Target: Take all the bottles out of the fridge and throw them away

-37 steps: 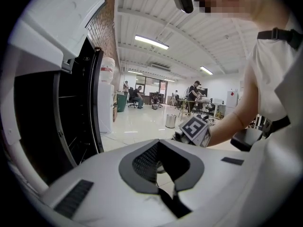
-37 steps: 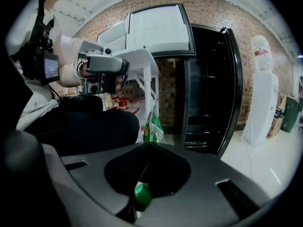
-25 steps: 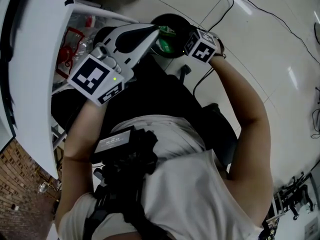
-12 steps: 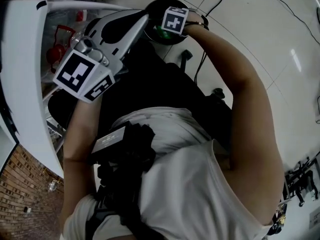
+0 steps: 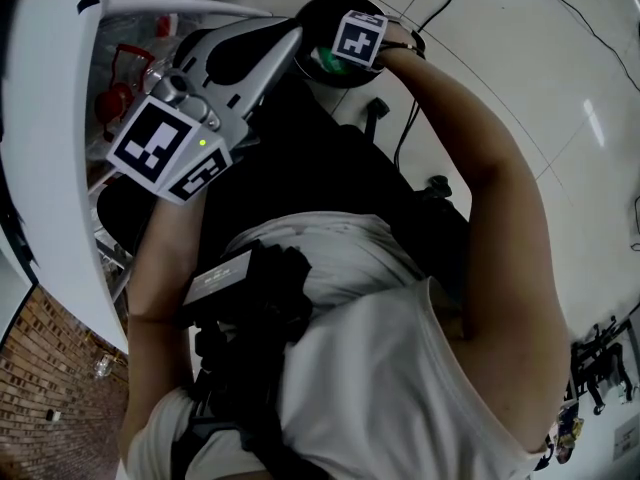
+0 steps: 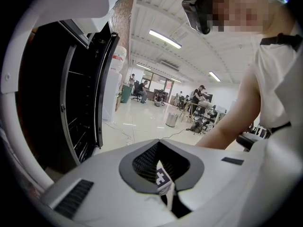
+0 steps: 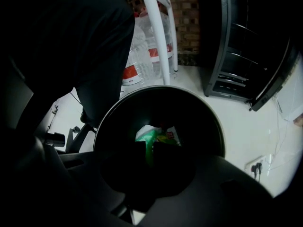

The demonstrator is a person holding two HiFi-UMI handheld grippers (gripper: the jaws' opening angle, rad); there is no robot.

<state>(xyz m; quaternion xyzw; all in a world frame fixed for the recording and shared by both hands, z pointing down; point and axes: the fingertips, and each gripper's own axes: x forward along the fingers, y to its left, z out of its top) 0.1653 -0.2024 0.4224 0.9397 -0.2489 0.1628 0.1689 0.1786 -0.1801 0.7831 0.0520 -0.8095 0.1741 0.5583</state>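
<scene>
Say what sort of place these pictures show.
Probably an open-plan office or lab: ceiling strip lights, people at desks in the background, and a glossy white floor.

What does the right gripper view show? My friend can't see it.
A green bottle sits in the mouth of a round black bin, seen from above. The dark right claw hangs over it; its jaws have just been opening, and green shows through the gap between them. A white rack with clear bottles stands behind.
</scene>
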